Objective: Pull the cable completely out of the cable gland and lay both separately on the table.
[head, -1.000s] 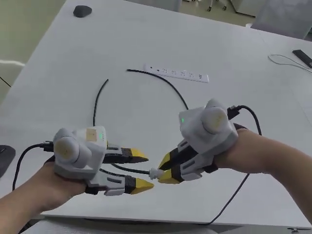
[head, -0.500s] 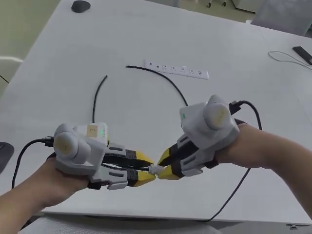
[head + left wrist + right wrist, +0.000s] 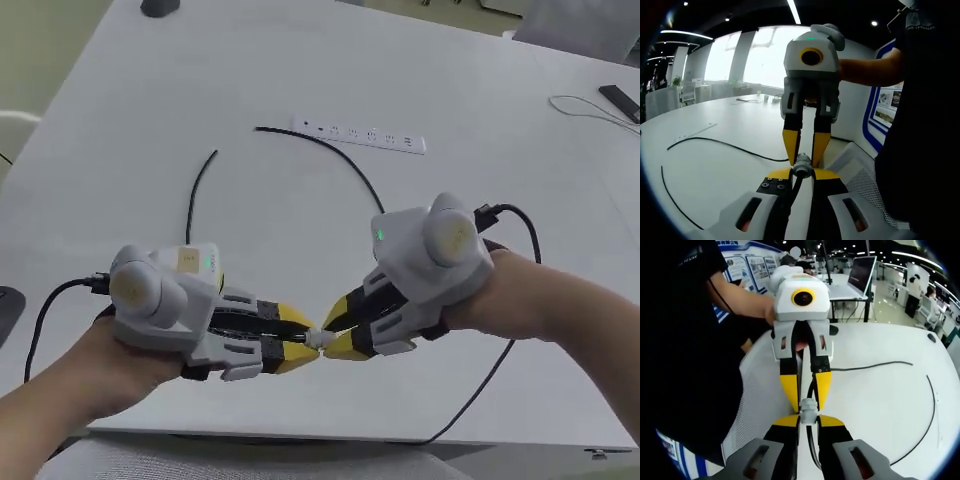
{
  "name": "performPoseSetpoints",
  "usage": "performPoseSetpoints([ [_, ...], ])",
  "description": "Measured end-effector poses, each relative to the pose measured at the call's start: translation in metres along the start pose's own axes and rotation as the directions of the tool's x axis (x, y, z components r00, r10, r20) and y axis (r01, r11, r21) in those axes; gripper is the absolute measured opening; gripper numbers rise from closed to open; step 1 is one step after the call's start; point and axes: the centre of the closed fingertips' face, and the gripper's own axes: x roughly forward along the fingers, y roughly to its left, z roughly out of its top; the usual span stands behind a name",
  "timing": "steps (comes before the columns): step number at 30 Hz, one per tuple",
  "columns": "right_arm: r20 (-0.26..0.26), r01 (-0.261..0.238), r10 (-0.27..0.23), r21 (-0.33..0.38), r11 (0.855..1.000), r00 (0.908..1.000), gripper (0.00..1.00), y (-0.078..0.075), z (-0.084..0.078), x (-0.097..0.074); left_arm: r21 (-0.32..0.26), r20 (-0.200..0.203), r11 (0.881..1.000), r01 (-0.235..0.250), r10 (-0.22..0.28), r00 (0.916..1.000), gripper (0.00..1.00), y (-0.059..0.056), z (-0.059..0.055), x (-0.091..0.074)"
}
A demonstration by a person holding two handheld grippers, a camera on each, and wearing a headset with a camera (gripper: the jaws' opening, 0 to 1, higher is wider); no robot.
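Two sets of tongs met tip to tip over the worktop (image 3: 300, 60). Beyond them the black cable (image 3: 191, 210) lay slack, running in under the left tongs (image 3: 306, 343), which were pinched narrow on it just behind the cable gland (image 3: 320, 340). The right tongs (image 3: 331, 337) were closed on that white gland. Best, I judged, to keep the gland steady and draw the cable straight along its axis, regripping as length fed through.

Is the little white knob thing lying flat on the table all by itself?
No, the right gripper pinches the cable gland above the table, and the left gripper grips the cable right behind it.
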Motion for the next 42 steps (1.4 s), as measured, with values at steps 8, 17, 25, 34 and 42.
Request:
performPoseSetpoints([
  [8,0.127,-0.004,-0.014,0.137,0.990,0.9918,0.12,-0.003,0.005,-0.012,-0.009,0.024,1.000,-0.004,0.004,0.9997,0.15,-0.002,0.009,-0.005],
  [17,0.398,-0.174,0.009,0.379,0.909,0.9175,0.18,-0.014,0.020,-0.037,-0.018,0.062,1.000,-0.010,0.011,0.9980,0.15,0.000,0.023,-0.013],
  [25,0.503,-0.326,0.076,0.432,0.841,0.8611,0.15,-0.016,0.027,-0.042,0.018,0.064,1.000,-0.007,0.006,0.9979,0.15,-0.002,0.031,-0.012],
  [34,0.520,-0.414,0.148,0.443,0.795,0.8412,0.11,-0.005,0.026,-0.035,0.020,0.052,1.000,-0.006,0.005,0.9986,0.15,-0.003,0.031,-0.008],
  [42,0.508,-0.434,0.184,0.434,0.789,0.8417,0.10,0.003,0.024,-0.033,0.016,0.036,1.000,0.009,-0.009,0.9993,0.15,-0.005,0.028,-0.005],
])
